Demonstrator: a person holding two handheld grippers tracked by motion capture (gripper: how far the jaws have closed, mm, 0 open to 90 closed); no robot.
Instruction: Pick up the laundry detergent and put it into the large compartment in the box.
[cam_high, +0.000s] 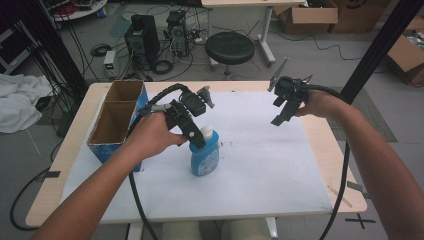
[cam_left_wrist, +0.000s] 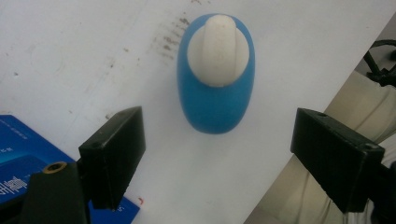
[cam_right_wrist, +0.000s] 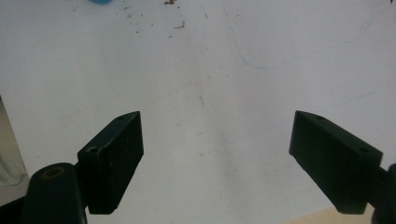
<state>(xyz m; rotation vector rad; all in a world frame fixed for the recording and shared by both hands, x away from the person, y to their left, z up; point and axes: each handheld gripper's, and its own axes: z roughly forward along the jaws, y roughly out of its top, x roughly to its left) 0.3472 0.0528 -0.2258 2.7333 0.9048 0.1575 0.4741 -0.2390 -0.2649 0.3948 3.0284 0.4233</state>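
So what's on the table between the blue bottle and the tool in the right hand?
Nothing but bare white sheet between the blue bottle and right tool, in the high view.

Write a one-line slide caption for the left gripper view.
Open left gripper poised above an upright blue bottle with a white cap, on a white table cover.

No legible text: bottle label (cam_high: 204, 162) too blurry, white print on blue box (cam_left_wrist: 18, 182) too small to read.
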